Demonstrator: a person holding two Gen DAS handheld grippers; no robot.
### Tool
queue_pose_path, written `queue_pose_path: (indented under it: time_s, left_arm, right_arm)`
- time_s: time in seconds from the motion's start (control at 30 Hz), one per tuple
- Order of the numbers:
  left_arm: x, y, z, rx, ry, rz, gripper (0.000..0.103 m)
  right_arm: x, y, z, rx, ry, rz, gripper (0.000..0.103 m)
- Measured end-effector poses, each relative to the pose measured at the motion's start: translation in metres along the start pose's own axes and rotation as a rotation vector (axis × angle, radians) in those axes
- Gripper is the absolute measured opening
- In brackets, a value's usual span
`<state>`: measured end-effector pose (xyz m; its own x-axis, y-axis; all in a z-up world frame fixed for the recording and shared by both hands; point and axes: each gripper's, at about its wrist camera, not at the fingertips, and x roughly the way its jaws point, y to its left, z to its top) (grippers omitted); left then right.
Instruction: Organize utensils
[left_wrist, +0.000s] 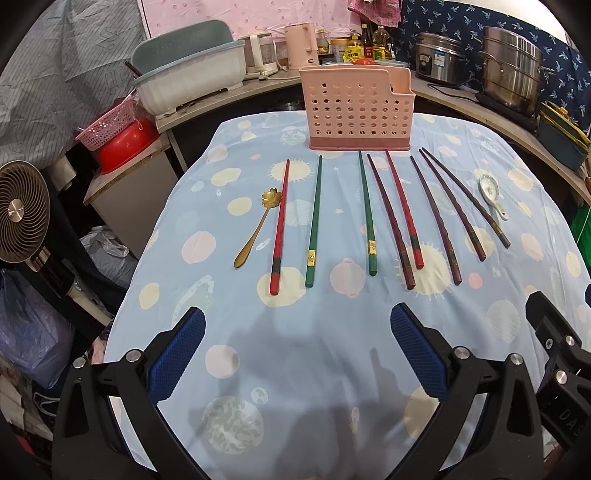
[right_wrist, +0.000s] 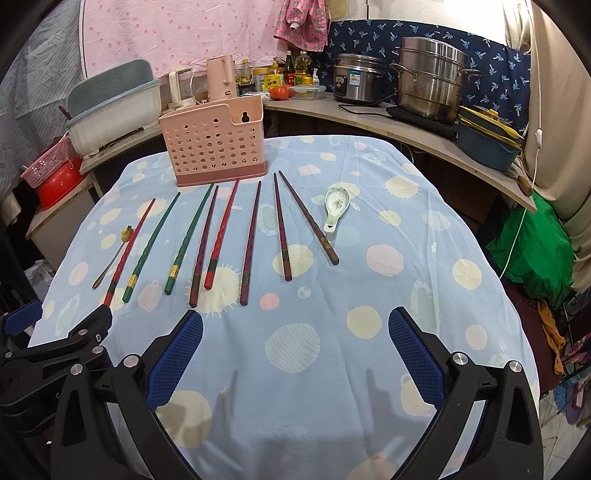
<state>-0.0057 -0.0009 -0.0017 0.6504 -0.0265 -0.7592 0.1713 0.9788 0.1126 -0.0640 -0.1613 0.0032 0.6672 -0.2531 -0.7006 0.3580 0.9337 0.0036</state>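
A pink perforated utensil holder (left_wrist: 357, 112) (right_wrist: 216, 146) stands upright at the far side of the table. In front of it lie several chopsticks in a row: red (left_wrist: 279, 227) (right_wrist: 221, 236), green (left_wrist: 314, 221) (right_wrist: 188, 240) and dark maroon (left_wrist: 436, 219) (right_wrist: 282, 227). A gold flower-bowl spoon (left_wrist: 255, 229) (right_wrist: 112, 256) lies at the row's left end. A white ceramic spoon (left_wrist: 493, 195) (right_wrist: 334, 206) lies at its right end. My left gripper (left_wrist: 297, 339) and right gripper (right_wrist: 295, 339) hover open over the near cloth, holding nothing.
The table wears a light blue cloth with pastel dots (left_wrist: 295, 369) (right_wrist: 369, 295). A curved counter behind holds a steel steamer pot (right_wrist: 430, 79), a rice cooker (right_wrist: 356, 83), kettles and bottles. A dish tub (left_wrist: 190, 81), a red basin (left_wrist: 123, 144) and a fan (left_wrist: 22, 212) stand left.
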Motion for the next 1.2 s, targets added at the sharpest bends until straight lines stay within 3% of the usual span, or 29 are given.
queue_pose_path:
  time_s: [0.8,1.2]
  left_arm:
    - [0.006,0.004,0.001,-0.018,0.01,0.004,0.096]
    - [0.024,0.026,0.007,-0.061,0.033,0.012,0.096]
  right_arm:
    - [0.005,0.001,-0.001,0.001,0.006,0.001,0.096]
    - [0.022,-0.011,0.002,0.014,0.031,-0.025,0.096]
